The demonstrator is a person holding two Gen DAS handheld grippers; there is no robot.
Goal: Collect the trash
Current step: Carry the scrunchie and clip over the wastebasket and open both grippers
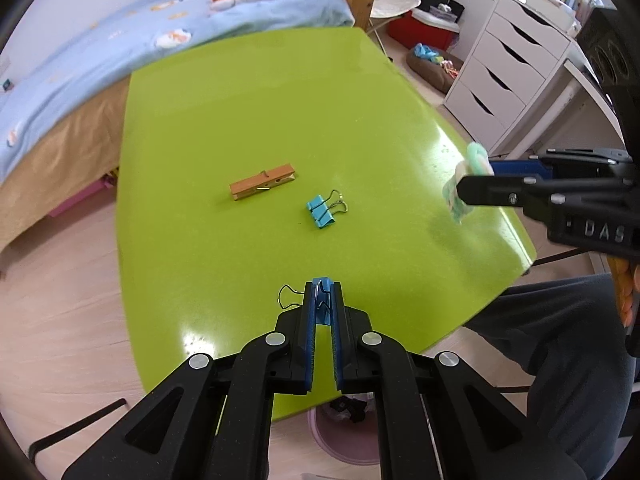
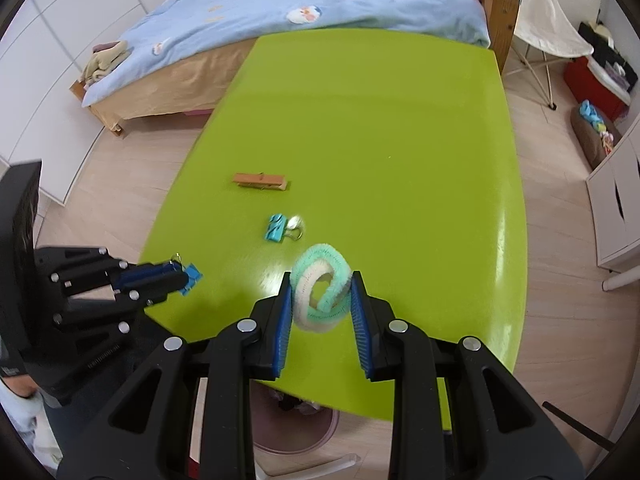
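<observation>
Gripping a blue binder clip (image 1: 321,300), the left gripper (image 1: 322,300) has its two blue-padded fingers clenched on the clip's body, and one silver wire handle sticks out to the left of the fingers. The clip is lifted clear of the near edge of a bright green table (image 1: 260,112). The right gripper (image 2: 322,298) grasps a fuzzy ring of mint-green and white loops (image 2: 320,292) between its pads, also held above the table's near edge. In the left wrist view this ring appears at the far right, pinched at the tip of the right gripper.

Two more small things lie on the table. A second blue binder clip (image 1: 325,210) rests near the middle with its wire handles pointing away from the camera. A wooden clothespin (image 1: 263,187) lies flat just beyond and to the left of it, apart from it.

Below the table's near edge, on the pale wood floor, sits a pink bin (image 2: 296,428) with dark scraps inside. A bed with a light blue cover (image 2: 260,12) stands behind the table, and a white chest of drawers (image 1: 508,64) is to the right.
</observation>
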